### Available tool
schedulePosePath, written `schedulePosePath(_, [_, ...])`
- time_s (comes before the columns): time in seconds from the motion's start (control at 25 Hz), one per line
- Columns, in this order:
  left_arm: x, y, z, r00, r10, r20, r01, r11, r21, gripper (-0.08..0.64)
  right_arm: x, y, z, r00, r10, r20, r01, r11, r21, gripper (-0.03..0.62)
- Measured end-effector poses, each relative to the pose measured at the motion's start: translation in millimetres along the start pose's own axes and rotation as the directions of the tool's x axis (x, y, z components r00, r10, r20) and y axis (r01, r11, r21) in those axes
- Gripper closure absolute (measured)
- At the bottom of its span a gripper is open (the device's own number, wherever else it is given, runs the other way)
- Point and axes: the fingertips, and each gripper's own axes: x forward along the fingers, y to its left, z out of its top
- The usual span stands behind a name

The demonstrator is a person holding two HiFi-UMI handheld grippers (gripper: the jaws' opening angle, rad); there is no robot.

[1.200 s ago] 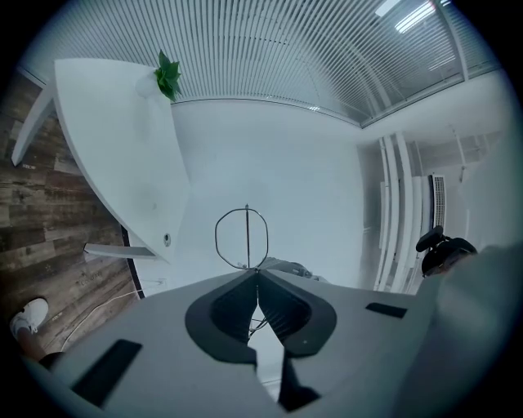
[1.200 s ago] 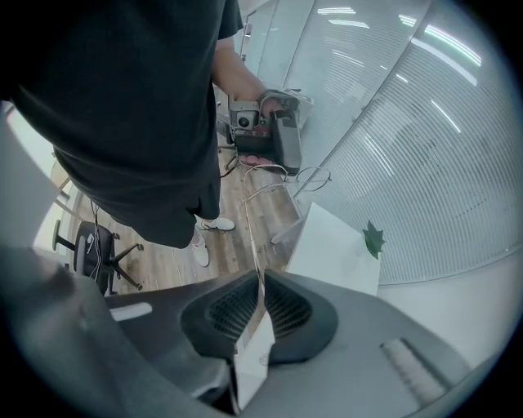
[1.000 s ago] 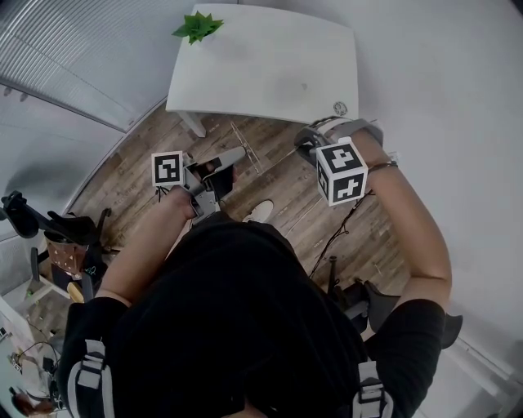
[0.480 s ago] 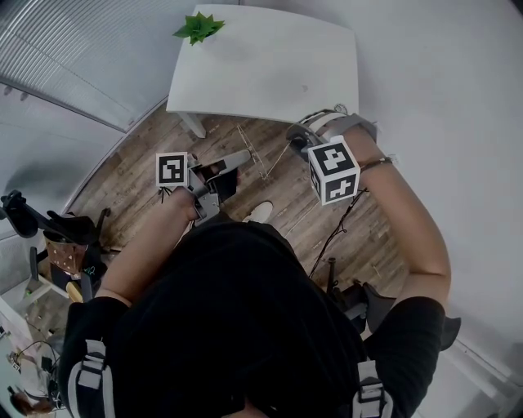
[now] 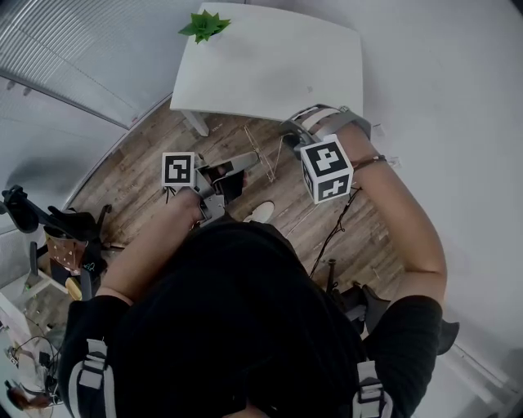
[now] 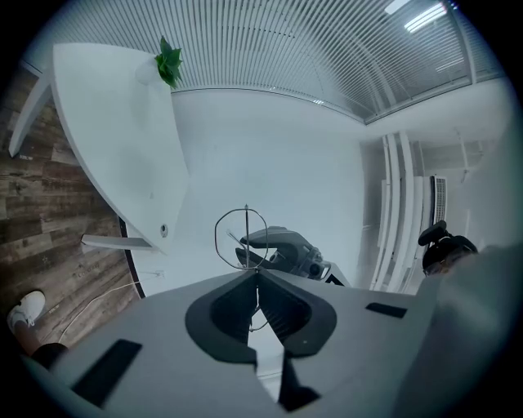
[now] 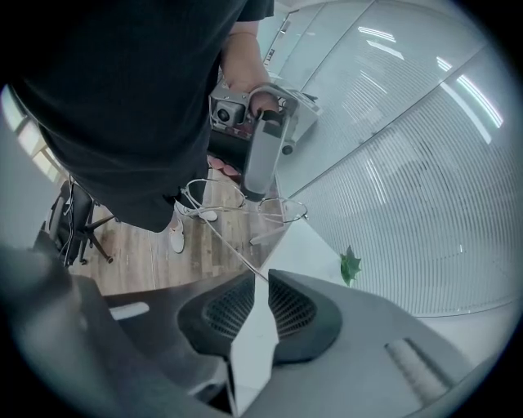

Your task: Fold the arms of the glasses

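Thin wire-frame glasses [image 5: 263, 158] hang in the air above the wooden floor, just in front of the white table [image 5: 270, 73]. My left gripper [image 5: 248, 157] is shut on the frame; in the left gripper view a round lens ring [image 6: 241, 237] stands up from the closed jaws [image 6: 256, 272]. My right gripper [image 5: 288, 137] points steeply down at the other side. In the right gripper view one arm of the glasses [image 7: 233, 245] runs from the frame into the tips of the jaws [image 7: 267, 277]. Those jaws are opening, with a narrow gap showing around the wire.
A small green plant [image 5: 204, 24] sits at the table's far left corner. A white shoe [image 5: 261, 212] and a dark cable [image 5: 335, 233] are on the floor below the hands. Dark equipment and a chair [image 5: 57, 233] stand at the left.
My right gripper has moved left, closer to the left gripper, and the glasses' arm has swung with it. The left gripper has barely moved.
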Motion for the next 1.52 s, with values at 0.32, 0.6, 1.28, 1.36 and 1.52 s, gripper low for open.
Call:
schedulePosePath(0.32, [4,0,-7,1.000,0.008,-0.009,-0.008,1.000,-0.007,0.548,2,-6,16,0.999,-0.029,0.027,0.030,0.999,-0.021,0.528])
schedulePosePath(0.6, [8,-1,-6,1.000,0.001,-0.014,-0.001,1.000,-0.006,0.548,7,-13,27,0.998,-0.051,0.043,0.052,0.998,-0.030,0.528])
schedulePosePath(1.28, [7,0,4,1.000,-0.001,-0.008,0.001,1.000,-0.007,0.548,16,-26,41,0.991,-0.097,0.096,0.092,0.995,0.048,0.522])
schedulePosePath(1.36, [6,-1,4,1.000,-0.003,-0.005,0.003,1.000,-0.004,0.548,15,-27,40,0.989,-0.106,0.101,0.100,0.993,0.062,0.510])
schedulePosePath(1.52, [5,-1,6,1.000,-0.005,0.004,0.005,1.000,0.002,0.548,11,-30,35,0.986,-0.128,0.110,0.118,0.989,0.094,0.490])
